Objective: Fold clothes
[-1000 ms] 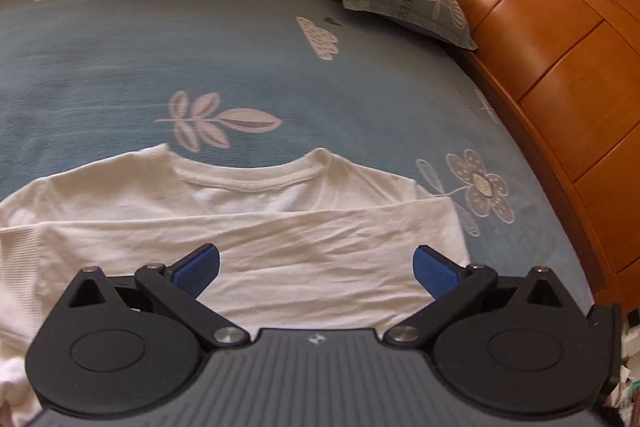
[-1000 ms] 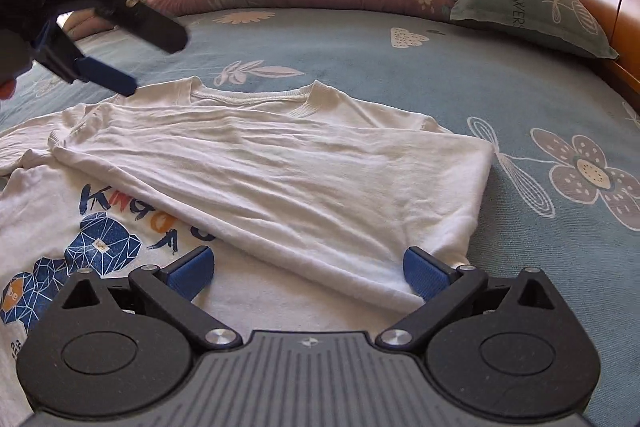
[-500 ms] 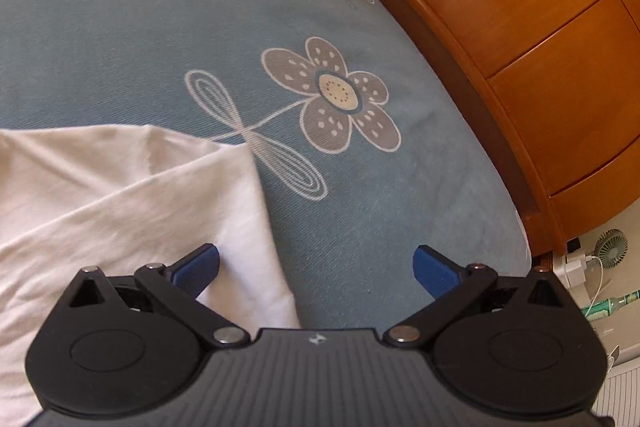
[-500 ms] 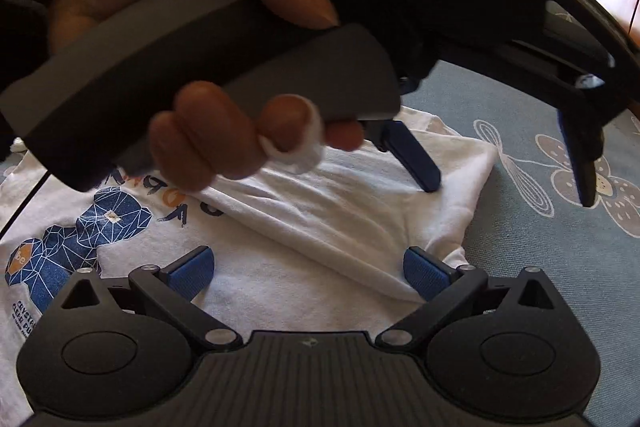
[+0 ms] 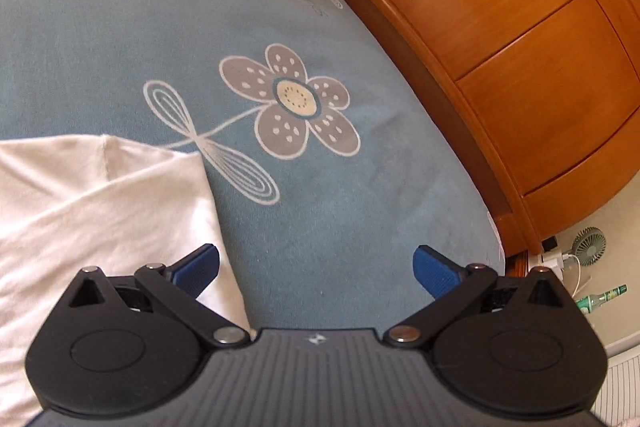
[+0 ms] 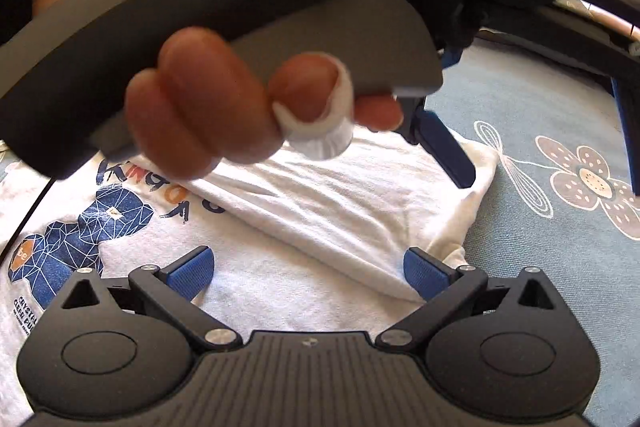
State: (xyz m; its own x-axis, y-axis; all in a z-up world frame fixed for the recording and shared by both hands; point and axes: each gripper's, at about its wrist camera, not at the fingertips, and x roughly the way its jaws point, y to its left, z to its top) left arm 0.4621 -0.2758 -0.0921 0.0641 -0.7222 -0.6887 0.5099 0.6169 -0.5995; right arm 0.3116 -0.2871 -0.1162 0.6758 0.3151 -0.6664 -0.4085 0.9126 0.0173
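A white T-shirt with a blue printed figure lies on the bed, one side folded over across its middle. My right gripper hovers open just above the shirt's near part, nothing between its fingers. A person's hand holds my left gripper close in front of the right camera; it is open, one blue finger over the fold's right corner. In the left wrist view, the left gripper straddles the shirt's right edge and bare sheet.
The blue bedsheet carries a grey flower print. A curved wooden bed frame runs along the right side. Past it on the floor are a small fan and a green bottle.
The left gripper swung from the shirt's left side across to its right edge, and now blocks much of the right camera. The right gripper stayed in place, open.
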